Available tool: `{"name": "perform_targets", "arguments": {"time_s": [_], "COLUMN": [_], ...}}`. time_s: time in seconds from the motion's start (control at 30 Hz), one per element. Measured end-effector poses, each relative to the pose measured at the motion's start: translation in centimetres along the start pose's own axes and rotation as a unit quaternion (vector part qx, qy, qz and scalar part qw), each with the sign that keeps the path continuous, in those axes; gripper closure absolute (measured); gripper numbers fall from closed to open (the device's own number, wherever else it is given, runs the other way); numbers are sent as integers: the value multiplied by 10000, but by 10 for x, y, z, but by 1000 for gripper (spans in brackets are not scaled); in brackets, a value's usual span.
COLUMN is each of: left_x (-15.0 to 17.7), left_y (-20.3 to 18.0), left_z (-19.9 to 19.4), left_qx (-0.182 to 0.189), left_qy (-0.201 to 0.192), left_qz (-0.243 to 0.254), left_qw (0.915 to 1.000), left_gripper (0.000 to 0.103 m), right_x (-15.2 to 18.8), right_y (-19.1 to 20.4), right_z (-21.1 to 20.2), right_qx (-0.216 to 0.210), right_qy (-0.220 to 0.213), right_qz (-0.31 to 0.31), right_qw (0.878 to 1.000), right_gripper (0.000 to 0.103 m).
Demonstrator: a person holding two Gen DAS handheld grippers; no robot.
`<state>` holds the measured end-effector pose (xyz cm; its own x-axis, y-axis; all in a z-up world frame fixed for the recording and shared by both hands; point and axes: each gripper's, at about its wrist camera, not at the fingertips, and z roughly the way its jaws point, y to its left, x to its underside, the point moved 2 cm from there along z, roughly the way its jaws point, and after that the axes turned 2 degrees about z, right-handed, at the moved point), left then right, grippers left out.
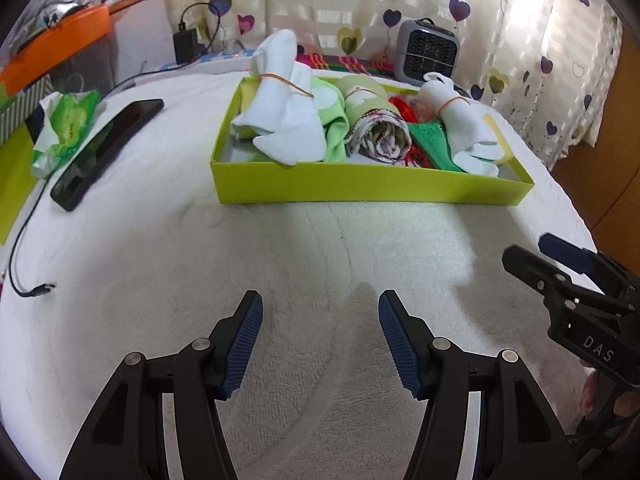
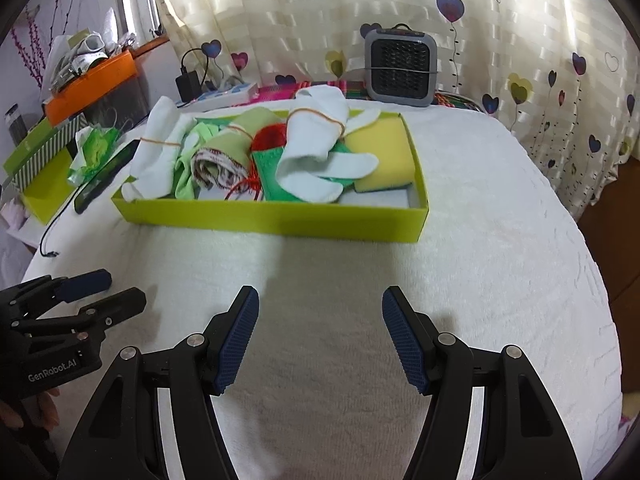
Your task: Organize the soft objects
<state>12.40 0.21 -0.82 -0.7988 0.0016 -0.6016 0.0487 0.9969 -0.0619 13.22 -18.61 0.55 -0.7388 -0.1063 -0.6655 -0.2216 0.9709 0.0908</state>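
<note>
A lime-green box (image 1: 360, 188) (image 2: 280, 222) stands on the white towel-covered table, ahead of both grippers. It holds soft things: two white cloth bundles tied with rubber bands (image 1: 280, 120) (image 2: 316, 148), a light green cloth (image 1: 334, 136), a rolled beige and patterned cloth (image 1: 380, 132) (image 2: 218, 160), a green cloth (image 2: 274, 176), red string (image 2: 272, 136) and a yellow sponge (image 2: 384, 156). My left gripper (image 1: 320, 312) is open and empty above the towel. My right gripper (image 2: 320, 308) is open and empty too, and shows at the right of the left wrist view (image 1: 532, 260).
A black phone (image 1: 104, 152) and crumpled green and white plastic (image 1: 68, 128) lie left of the box, with a black cable (image 1: 32, 290). A grey heater (image 2: 400, 68) stands behind the box. An orange tray (image 2: 92, 84) and striped boxes (image 2: 44, 152) are far left.
</note>
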Motion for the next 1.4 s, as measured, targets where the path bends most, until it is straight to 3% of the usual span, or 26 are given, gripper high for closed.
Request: {"name": "perform_targets", "arguments": {"time_s": [0.3, 0.73, 1.4], "left_x": [2, 4, 4], "left_y": [-5, -12, -11], "left_z": [3, 7, 7], "left_qx": [-201, -502, -490], "left_qy": [-101, -208, -208], "left_qz": [37, 128, 127], "left_qw": [9997, 9984, 9985], "left_gripper": [42, 36, 35], "right_x": [13, 14, 14], "right_y": [-4, -1, 0], "right_z": [7, 5, 6], "right_qx": [149, 311, 327], "right_qy": [283, 329, 327], "right_qz": [17, -107, -97], "right_qw": [9995, 9989, 9989], "right_gripper": [38, 37, 36]}}
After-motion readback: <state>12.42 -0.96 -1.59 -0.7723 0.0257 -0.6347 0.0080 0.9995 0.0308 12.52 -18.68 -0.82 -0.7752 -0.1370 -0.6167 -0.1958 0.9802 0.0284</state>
